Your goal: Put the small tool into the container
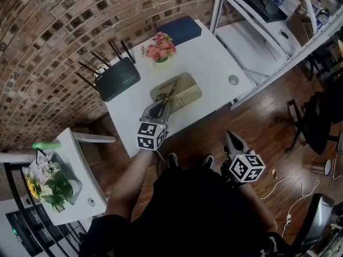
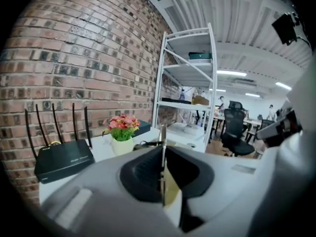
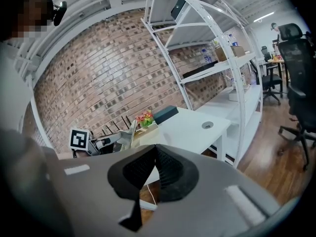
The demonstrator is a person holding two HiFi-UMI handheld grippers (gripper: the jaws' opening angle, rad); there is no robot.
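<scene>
A small metal tool (image 1: 169, 92), thin like scissors or pliers, reaches over the beige open container (image 1: 190, 82) in the middle of the white table. My left gripper (image 1: 160, 107) is at the table's near edge, shut on the tool's near end. In the left gripper view the tool (image 2: 162, 137) stands as a thin metal strip pinched between the left gripper's (image 2: 162, 174) pads, with beige showing below. My right gripper (image 1: 231, 140) hangs over the wooden floor to the right of the table, shut and empty; its pads (image 3: 168, 169) meet in the right gripper view.
A black router (image 1: 117, 78) with antennas sits at the table's left. A pot of pink flowers (image 1: 159, 50) stands behind the container, and a dark blue box (image 1: 179, 28) beyond it. A white shelf rack (image 1: 268, 15) is at the right, a small side table (image 1: 69, 143) at the left.
</scene>
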